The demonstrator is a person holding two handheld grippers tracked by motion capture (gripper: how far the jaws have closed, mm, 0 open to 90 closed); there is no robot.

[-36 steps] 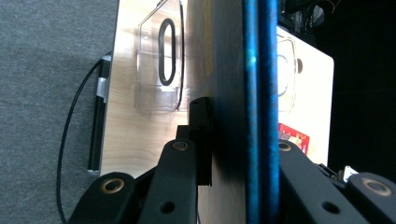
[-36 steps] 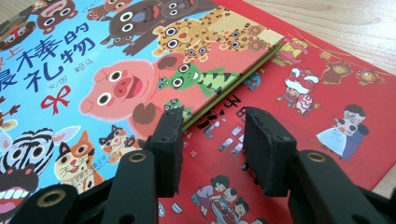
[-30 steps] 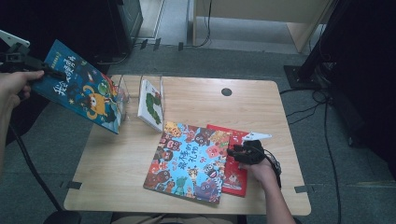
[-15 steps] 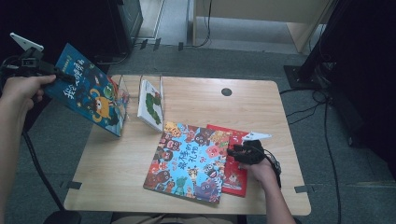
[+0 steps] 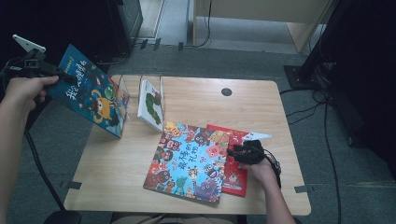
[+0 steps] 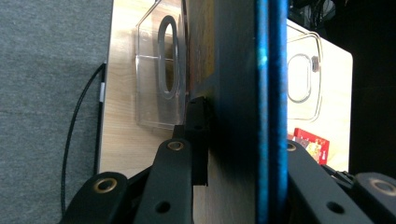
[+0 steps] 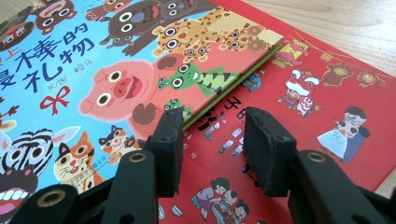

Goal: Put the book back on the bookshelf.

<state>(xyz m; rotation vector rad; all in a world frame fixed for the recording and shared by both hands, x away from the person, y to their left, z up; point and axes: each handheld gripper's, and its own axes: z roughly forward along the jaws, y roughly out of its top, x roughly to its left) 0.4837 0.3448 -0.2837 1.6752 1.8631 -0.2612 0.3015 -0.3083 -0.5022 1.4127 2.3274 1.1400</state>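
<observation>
While the left gripper held a blue book above the counter's left edge, its fingers had just been easing apart, though the cover still sat between them and looked pinched. One corner of the book hung down beside a clear rack, where a white book already stood. Its long axis ran on a slant, from the held upper corner down toward the rack, cover facing the camera. A looser grip could let the book slip and hit the rack wall, or tip the white book. The right gripper rested low on a red book, just beside a bright animal book that overlapped it. Its fingers stood partly open, holding nothing. Pushing down there could shift both flat books.
</observation>
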